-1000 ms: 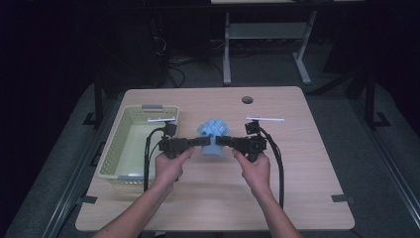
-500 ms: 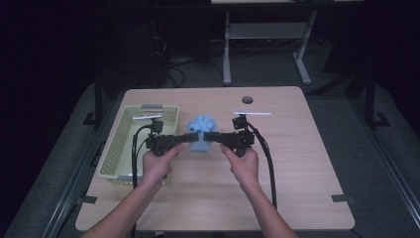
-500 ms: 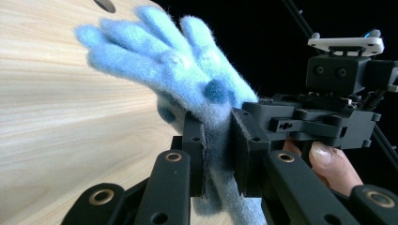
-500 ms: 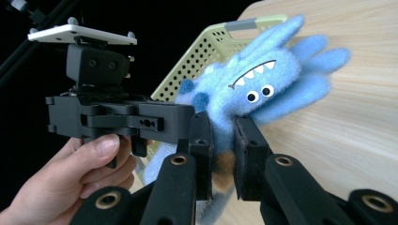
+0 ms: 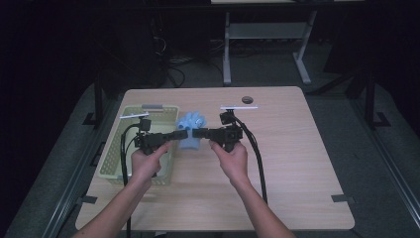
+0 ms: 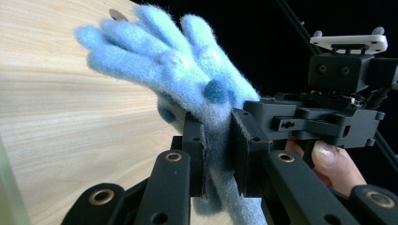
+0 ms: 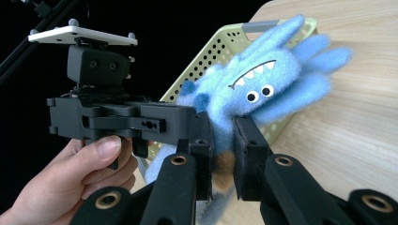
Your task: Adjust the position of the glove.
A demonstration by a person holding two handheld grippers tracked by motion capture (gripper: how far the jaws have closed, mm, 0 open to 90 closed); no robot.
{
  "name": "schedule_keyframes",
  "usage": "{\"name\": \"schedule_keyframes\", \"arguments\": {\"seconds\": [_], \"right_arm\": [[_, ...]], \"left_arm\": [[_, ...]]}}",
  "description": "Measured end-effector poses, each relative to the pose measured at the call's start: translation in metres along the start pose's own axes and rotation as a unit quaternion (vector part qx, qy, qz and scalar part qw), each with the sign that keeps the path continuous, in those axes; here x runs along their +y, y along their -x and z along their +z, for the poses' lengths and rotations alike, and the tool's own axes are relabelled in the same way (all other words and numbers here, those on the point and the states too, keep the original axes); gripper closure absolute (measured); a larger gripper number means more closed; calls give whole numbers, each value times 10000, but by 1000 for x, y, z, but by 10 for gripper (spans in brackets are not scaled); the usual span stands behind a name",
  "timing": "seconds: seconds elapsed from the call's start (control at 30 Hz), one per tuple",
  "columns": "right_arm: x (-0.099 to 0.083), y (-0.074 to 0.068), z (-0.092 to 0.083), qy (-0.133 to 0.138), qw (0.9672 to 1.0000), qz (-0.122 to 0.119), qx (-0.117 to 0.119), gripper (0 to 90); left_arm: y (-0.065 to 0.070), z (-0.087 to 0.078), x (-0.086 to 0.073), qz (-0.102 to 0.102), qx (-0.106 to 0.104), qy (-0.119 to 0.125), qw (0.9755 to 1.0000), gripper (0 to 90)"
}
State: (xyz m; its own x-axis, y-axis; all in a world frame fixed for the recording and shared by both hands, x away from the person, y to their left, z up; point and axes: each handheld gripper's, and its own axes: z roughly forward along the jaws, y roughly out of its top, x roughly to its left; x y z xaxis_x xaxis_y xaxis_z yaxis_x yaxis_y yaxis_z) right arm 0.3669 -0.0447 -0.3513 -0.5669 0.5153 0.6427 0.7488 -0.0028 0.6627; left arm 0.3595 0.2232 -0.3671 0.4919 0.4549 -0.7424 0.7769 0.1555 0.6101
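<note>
- Blue plush glove (image 5: 192,130), fuzzy, w/ a toothy face and googly eyes, held up off the bench (image 5: 297,163) between both tools, just beside the right rim of the green basket (image 5: 111,148).
- Left tool (image 5: 181,134): jaws clamped on the glove's cuff; the left gripper view shows the fabric pinched flat between the pads (image 6: 197,140). Glove fingers stick up and away.
- Right tool (image 5: 197,133): jaws also shut on the cuff from the opposite side; the right gripper view shows the glove (image 7: 263,93) squeezed between them, basket (image 7: 211,61) right behind it.
- Tool tips nearly meet at the glove, one from each side. Both hands level, forearms come in from the bottom.
- Change vs 1 s ago: whole pair + glove has slid left across the bench, from near bench centre to the basket edge. Half a sec ago it was part way there.
- Grip looks the same in all three high frames; no sign of release yet.
- Meaning, as I read it: carry phase, glove headed for the basket. Not over the basket opening yet, so a bit more leftward travel needed before letting go.
- Basket interior: can't tell contents, the left hand (image 5: 148,161) covers much of it.
</note>
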Motion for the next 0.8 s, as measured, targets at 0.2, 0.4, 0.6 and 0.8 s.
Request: {"name": "schedule_keyframes", "arguments": {"seconds": [0.2, 0.4, 0.6, 0.8], "right_arm": [[4, -4, 8, -32, 10000, -13, 46, 793], [5, -6, 19, -81, 9999, 16, 111, 793], [9, -11, 27, -122, 9998, 8, 148, 793], [13, -15, 36, -158, 9997, -15, 157, 793]], "left_arm": [[-4, -9, 2, -2, 5, 63, 10000, 765], [-6, -18, 3, -3, 89, 86, 9999, 765], [-10, -27, 5, -2, 130, 159, 9998, 765], [-13, -34, 6, -45, 159, 222, 9996, 766]]}}
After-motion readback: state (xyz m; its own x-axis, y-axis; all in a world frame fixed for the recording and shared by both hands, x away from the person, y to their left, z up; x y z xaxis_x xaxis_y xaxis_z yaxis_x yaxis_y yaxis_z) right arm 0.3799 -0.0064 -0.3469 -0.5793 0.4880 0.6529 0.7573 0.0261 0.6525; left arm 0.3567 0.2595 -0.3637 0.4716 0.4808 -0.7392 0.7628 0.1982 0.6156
